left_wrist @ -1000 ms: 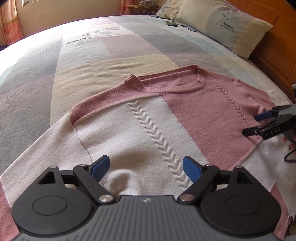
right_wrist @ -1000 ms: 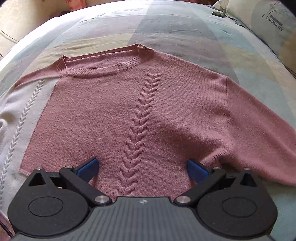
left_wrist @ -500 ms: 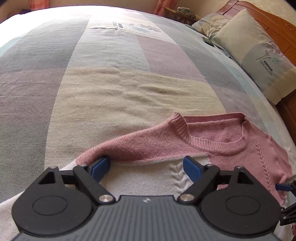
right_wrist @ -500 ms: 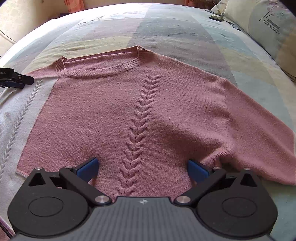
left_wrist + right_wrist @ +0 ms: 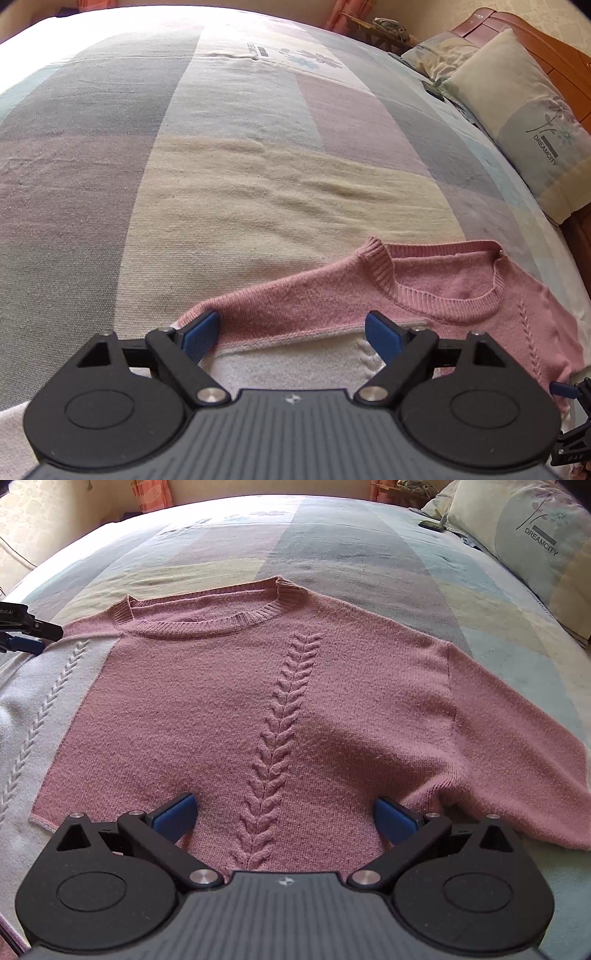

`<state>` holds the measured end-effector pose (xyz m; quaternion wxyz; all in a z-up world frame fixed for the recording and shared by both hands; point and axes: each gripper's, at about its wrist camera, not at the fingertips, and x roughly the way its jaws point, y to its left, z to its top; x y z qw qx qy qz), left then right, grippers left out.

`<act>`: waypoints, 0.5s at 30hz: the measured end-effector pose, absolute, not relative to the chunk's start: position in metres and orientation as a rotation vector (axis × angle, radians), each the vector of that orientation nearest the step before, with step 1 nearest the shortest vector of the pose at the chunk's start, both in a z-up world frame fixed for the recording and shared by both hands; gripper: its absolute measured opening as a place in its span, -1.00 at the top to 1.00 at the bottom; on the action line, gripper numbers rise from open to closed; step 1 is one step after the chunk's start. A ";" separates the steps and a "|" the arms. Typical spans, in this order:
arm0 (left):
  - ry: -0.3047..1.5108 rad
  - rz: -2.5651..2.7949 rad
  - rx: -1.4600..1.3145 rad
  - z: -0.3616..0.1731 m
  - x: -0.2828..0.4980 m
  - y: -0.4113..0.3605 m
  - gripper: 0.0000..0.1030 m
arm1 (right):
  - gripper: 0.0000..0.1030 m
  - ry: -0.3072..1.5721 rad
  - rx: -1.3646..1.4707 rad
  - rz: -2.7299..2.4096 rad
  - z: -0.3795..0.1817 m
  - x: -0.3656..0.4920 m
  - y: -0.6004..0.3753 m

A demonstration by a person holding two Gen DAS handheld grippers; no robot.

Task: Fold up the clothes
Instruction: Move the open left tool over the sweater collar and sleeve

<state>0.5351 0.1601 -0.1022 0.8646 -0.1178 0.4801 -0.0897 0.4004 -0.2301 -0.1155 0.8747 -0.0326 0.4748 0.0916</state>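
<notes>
Pink and cream knit fills the lower part of the left wrist view: the sweater (image 5: pixel 443 299) lies flat on the bed (image 5: pixel 258 177), front up, its ribbed collar (image 5: pixel 424 291) toward the pillows. The left gripper (image 5: pixel 291 334) hangs over the shoulder on the cream side of the collar, jaws spread wide, the blue pads (image 5: pixel 201 334) standing either side of the pink shoulder strip and the seam where it meets the cream panel; nothing is pinched between them. Past the collar, at the picture's edge, the tip of the right gripper (image 5: pixel 565 389) shows beside the pink half. Beyond the collar a pale pillow (image 5: pixel 524 122) printed with a flower leans on the wooden headboard (image 5: pixel 532 33).

From the right wrist view, the sweater (image 5: pixel 229 709) spreads across the striped bedcover (image 5: pixel 332 542), collar (image 5: pixel 207 616) on the far side. A braided cable (image 5: pixel 280 731) runs from below the collar down toward the camera, and the right gripper (image 5: pixel 284 818) sits over its near end, jaws spread apart with one pad on each side of the cable, gripping nothing. One pink sleeve (image 5: pixel 517 746) stretches away from the collar toward the pillow side. On the other side of the collar, the left gripper (image 5: pixel 26 637) reaches in over the cream panel (image 5: pixel 33 716).
</notes>
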 end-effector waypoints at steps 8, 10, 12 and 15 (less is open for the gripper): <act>1.070 -0.192 -0.374 -0.071 0.505 0.201 -0.69 | -1.00 0.992 -0.071 0.196 -0.115 0.401 -0.230; 1.118 -0.172 -0.459 -0.083 0.493 0.216 -0.70 | -1.00 0.984 -0.070 0.193 -0.116 0.399 -0.230; 1.179 -0.161 -0.494 -0.103 0.490 0.223 -0.70 | -1.00 0.979 -0.069 0.187 -0.116 0.399 -0.230; 1.110 -0.150 -0.466 -0.111 0.496 0.226 -0.70 | -1.00 0.978 -0.071 0.182 -0.116 0.399 -0.229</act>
